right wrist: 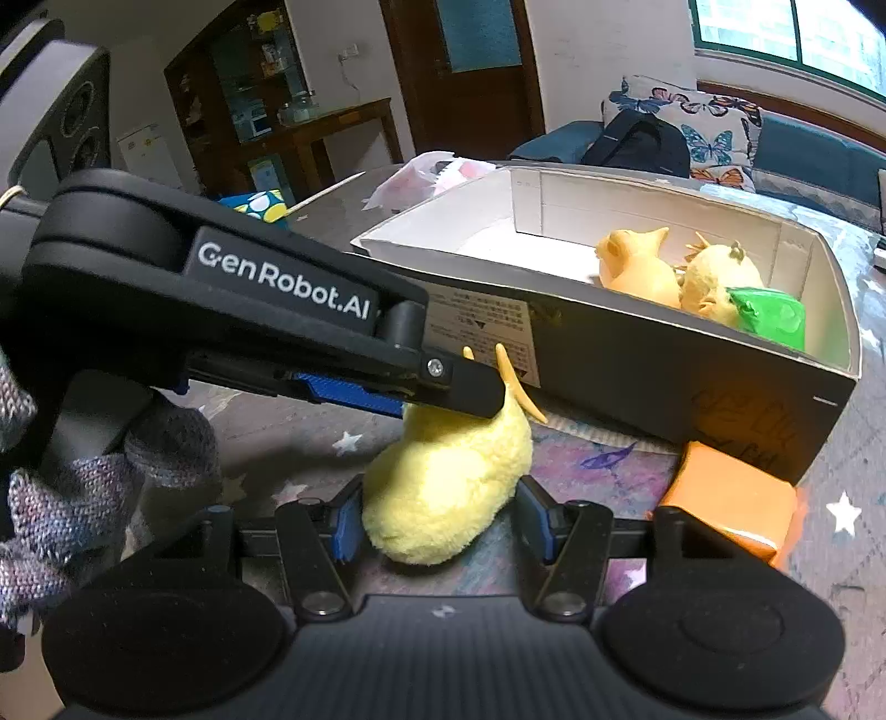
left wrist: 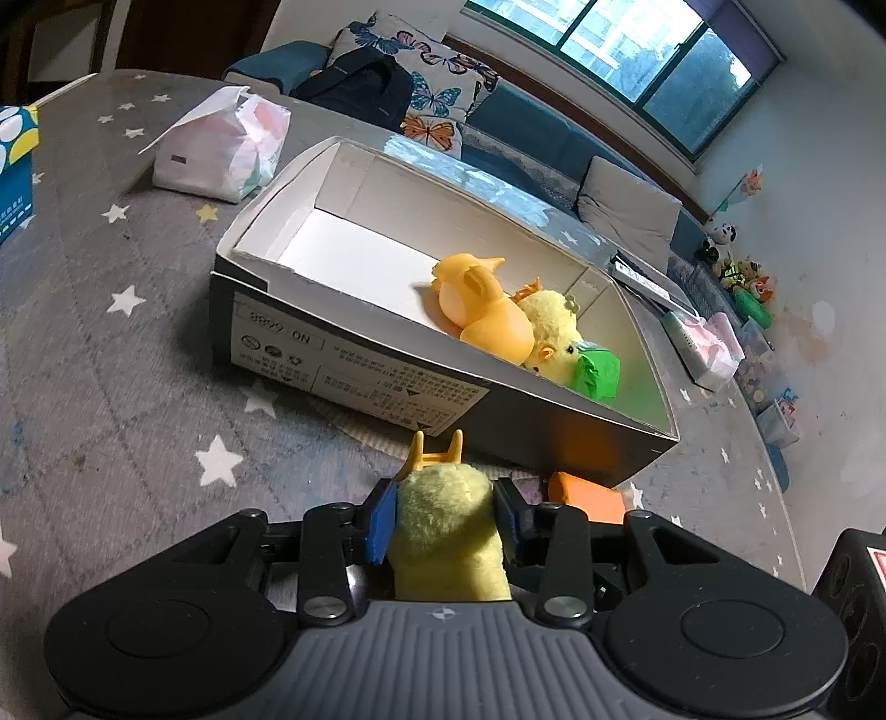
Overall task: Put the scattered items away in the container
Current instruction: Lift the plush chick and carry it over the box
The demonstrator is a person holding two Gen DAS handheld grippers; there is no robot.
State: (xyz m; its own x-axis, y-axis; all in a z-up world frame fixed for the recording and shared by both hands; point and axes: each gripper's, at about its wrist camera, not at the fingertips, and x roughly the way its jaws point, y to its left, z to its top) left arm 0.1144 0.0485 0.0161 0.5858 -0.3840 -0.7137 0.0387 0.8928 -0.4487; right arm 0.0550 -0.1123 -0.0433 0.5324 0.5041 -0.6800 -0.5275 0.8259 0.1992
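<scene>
Left tongs [left wrist: 447,518] clamped on the yellow plush chick [left wrist: 451,531], blue pads pressed into the fluff on both sides; the toy's orange plastic feet [left wrist: 434,451] stick out ahead of the fingertips toward the box. Right tongs [right wrist: 440,518] straddle the same chick from its other end: the left-side pad touches the fur, the right-side pad seems to stand just clear, so I judge no firm grip there yet, more likely a steadying or handover position. Right wrist view shows the left tool reaching in from the left, biting the chick near the feet end, with a sleeve in grey knit [right wrist: 33,498] behind it. The chick rests low on the surface just in front of the cardboard box [left wrist: 354,363], not yet lifted over the wall. Held by the body probably because the fur compresses and gives the pads purchase; the feet are thin and slippery. Box is open-topped, white inside, already holding an orange rubber duck [left wrist: 482,310], a second yellow plush chick [left wrist: 554,338] and a green packet [left wrist: 597,375], all crowded at one end, so the other end is free for the drop. An orange block [left wrist: 587,495] lies beside the box wall, near the chick, still outside. Surface is a grey star-print cloth [left wrist: 127,354], tabletop or bed I cannot tell. A tissue pack [left wrist: 221,152] sits beyond the box. Behind that, a blue sofa [left wrist: 542,144] with butterfly cushions [left wrist: 437,94], a dark backpack [left wrist: 360,88] and a window [left wrist: 637,39].
</scene>
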